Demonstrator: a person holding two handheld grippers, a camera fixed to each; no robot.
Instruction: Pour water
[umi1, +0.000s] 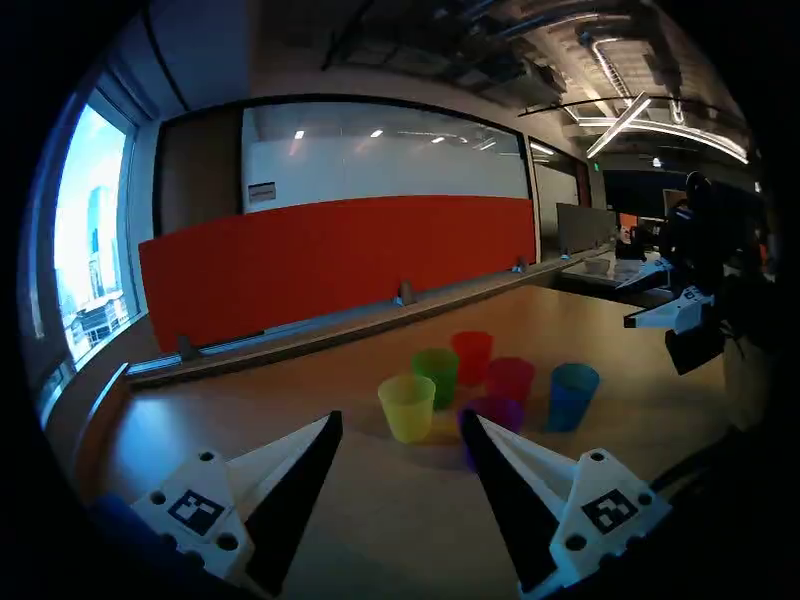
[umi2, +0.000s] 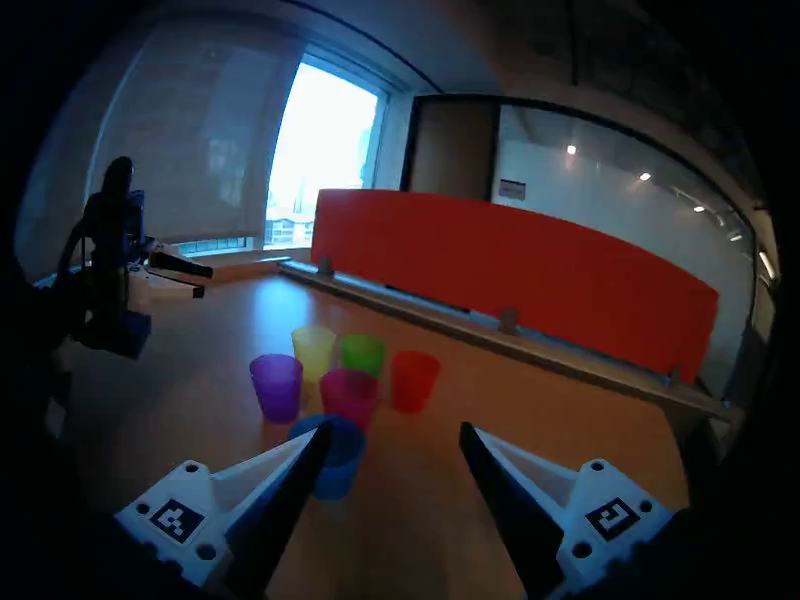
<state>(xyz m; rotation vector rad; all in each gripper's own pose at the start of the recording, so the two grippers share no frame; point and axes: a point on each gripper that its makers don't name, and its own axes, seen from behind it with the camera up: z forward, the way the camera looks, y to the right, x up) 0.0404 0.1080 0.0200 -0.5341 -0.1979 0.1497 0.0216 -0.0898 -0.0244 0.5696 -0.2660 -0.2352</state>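
A blue translucent plastic cup (umi2: 335, 455) stands on the light wooden surface (umi1: 300, 390), close beside five other coloured plastic cups (umi2: 349, 395). It is just ahead of the right gripper (umi2: 395, 428). The left gripper (umi1: 400, 418) faces the same group. Both pairs of jaws are spread apart and empty. The cup looks light and thin, so I would hold it gently at mid-wall.

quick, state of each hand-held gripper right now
Left hand-held gripper: open, holding nothing.
Right hand-held gripper: open, holding nothing.
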